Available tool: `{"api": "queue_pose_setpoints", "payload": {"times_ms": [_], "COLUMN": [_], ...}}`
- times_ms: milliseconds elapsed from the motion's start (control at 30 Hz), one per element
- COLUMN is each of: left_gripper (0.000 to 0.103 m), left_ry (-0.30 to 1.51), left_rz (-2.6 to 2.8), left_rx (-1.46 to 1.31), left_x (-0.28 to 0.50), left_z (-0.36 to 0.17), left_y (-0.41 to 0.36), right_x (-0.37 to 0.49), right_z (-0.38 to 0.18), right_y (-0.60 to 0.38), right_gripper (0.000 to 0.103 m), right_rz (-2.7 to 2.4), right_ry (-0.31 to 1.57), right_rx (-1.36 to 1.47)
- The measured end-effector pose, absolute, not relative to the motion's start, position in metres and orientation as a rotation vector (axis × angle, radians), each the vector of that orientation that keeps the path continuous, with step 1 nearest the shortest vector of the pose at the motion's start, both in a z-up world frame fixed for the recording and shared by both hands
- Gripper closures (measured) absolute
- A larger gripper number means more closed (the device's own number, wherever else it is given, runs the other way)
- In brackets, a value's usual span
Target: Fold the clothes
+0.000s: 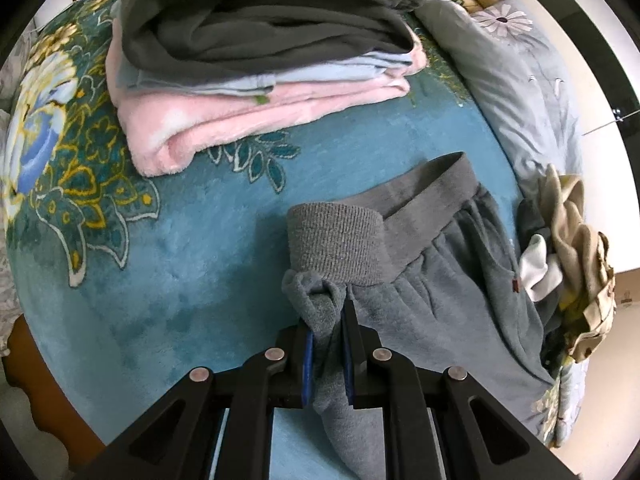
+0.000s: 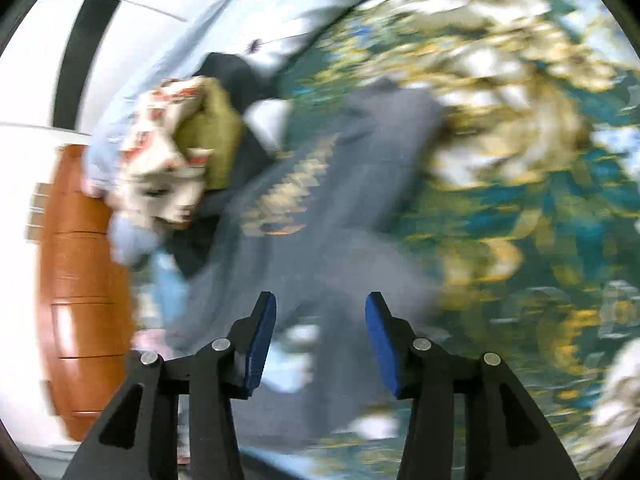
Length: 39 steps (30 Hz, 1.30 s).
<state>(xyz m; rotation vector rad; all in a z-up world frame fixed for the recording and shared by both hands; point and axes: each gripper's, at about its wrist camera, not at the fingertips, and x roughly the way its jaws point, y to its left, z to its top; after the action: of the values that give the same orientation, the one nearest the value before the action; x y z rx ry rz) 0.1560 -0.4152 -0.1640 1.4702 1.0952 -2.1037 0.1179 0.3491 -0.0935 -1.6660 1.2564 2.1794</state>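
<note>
Grey sweatpants (image 1: 440,280) lie on a teal flowered blanket (image 1: 180,280), waistband toward the far side. Their ribbed leg cuff (image 1: 336,240) is folded over onto the waistband. My left gripper (image 1: 328,312) is shut on the grey leg fabric just behind that cuff, and the cloth hangs down between the blue pads. In the right wrist view, which is blurred by motion, the same grey sweatpants (image 2: 340,208) stretch away in front of my right gripper (image 2: 322,304). That gripper is open above the fabric with nothing between its fingers.
A stack of folded clothes (image 1: 256,80), dark grey over light blue over pink, sits at the far side of the blanket. A crumpled pile of unfolded garments (image 1: 568,248) lies at the right, seen too as a pile (image 2: 180,152). A wooden bed frame (image 2: 80,280) borders the bed.
</note>
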Motion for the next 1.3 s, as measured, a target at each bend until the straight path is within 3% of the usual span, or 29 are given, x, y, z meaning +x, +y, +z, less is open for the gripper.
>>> {"api": "queue_pose_setpoints", "payload": {"times_ms": [267, 300, 333, 367, 467, 600, 867, 1000, 1300], "left_gripper": [0.09, 0.09, 0.09, 0.09, 0.091, 0.091, 0.091, 0.091, 0.091], "left_ry": [1.074, 1.074, 1.076, 1.078, 1.063, 1.019, 0.922, 1.04, 1.158], "left_rz": [-2.085, -2.089, -2.092, -2.095, -2.127, -2.174, -2.265, -2.196, -2.262], "left_rx": [1.491, 1.49, 1.485, 1.478, 1.437, 1.467, 1.537, 1.55, 1.438], "left_x": [0.155, 0.155, 0.156, 0.156, 0.156, 0.162, 0.176, 0.196, 0.19], "left_z": [-0.168, -0.167, -0.166, -0.164, -0.154, -0.143, -0.122, -0.139, -0.088], "left_y": [-0.413, -0.413, -0.413, -0.414, -0.412, -0.406, -0.394, -0.399, -0.394], "right_x": [0.141, 0.139, 0.138, 0.136, 0.127, 0.136, 0.231, 0.279, 0.234], "right_z": [-0.171, -0.174, -0.173, -0.168, -0.141, -0.059, -0.075, -0.085, -0.031], "right_y": [0.336, 0.333, 0.331, 0.33, 0.327, 0.335, 0.349, 0.356, 0.367], "right_gripper": [0.056, 0.064, 0.087, 0.097, 0.098, 0.099, 0.099, 0.099, 0.099], "right_rz": [1.94, 1.915, 1.914, 1.921, 1.98, 2.165, 1.995, 1.907, 2.121], "right_ry": [1.443, 1.443, 1.45, 1.451, 1.372, 1.303, 1.315, 1.319, 1.34], "right_rx": [-1.641, -1.625, -1.599, -1.59, -1.575, -1.444, -1.45, -1.453, -1.351]}}
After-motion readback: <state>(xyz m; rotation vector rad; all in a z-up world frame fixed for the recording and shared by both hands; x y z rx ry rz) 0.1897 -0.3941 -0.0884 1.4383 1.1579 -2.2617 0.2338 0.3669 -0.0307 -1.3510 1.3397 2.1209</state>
